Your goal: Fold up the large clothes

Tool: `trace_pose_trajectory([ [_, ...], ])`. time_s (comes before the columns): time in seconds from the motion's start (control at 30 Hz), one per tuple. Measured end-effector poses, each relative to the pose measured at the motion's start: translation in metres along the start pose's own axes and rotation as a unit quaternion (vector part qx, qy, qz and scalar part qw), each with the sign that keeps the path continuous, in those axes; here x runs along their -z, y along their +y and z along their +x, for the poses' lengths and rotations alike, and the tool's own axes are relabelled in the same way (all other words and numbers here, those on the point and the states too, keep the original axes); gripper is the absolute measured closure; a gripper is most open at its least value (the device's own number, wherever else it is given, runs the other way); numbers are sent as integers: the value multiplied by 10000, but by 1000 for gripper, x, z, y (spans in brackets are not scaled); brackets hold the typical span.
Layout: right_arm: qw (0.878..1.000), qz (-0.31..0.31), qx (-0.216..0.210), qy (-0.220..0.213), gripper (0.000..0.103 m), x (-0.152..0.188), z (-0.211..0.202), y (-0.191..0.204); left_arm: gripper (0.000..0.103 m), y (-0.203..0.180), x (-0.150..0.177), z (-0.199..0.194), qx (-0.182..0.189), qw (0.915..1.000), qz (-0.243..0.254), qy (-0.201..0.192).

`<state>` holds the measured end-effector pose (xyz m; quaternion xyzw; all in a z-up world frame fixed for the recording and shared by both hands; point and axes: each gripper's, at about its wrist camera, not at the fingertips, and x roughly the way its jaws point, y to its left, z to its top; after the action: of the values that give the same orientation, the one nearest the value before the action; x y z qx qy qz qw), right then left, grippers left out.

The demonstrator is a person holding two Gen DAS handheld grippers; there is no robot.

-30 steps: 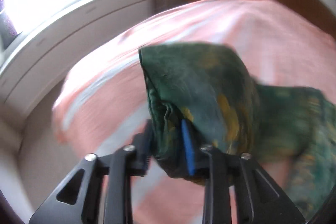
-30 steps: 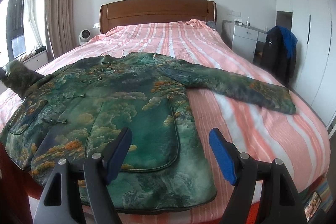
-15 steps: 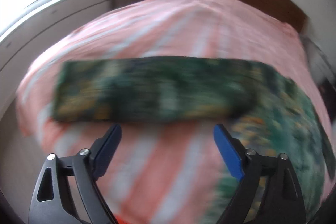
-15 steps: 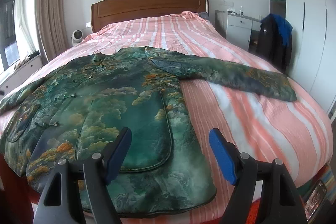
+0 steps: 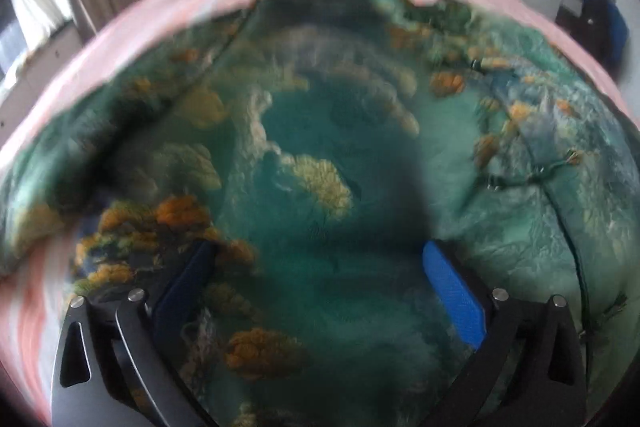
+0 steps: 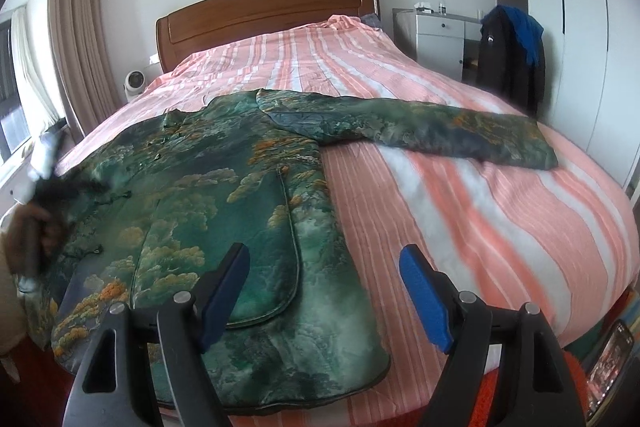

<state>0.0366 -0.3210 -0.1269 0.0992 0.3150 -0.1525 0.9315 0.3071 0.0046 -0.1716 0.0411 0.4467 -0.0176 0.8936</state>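
Spread flat on the striped pink bed [image 6: 460, 187], the green patterned jacket [image 6: 224, 195] lies toward the left side and near edge, one sleeve [image 6: 432, 131] stretched out to the right. Above the jacket's front panel hangs the left gripper [image 5: 316, 259]; its jaws have just been opening and stand wide apart with nothing between them. Near the hem, the right gripper [image 6: 324, 267] hovers with jaws parted, holding nothing.

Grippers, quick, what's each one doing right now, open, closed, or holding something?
Left gripper: jaws just opened wide, empty, above the green jacket.
Right gripper: open, holding nothing.
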Motion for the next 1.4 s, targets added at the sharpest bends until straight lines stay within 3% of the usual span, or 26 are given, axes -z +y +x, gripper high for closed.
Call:
trace_pose_trajectory([
  [0.07,10000,28,-31,-6,26,0,-1,-2,0,-1,0,-4,-168,9999,8,-29],
  [0.47,9998,145,-131,-32,22,-1,1,-6,0,-1,5,2,-103,9999,12,-107],
  [1.4,9999,32,-97,108,22,2,11,1,0,-1,5,2,-101,9999,10,-105],
])
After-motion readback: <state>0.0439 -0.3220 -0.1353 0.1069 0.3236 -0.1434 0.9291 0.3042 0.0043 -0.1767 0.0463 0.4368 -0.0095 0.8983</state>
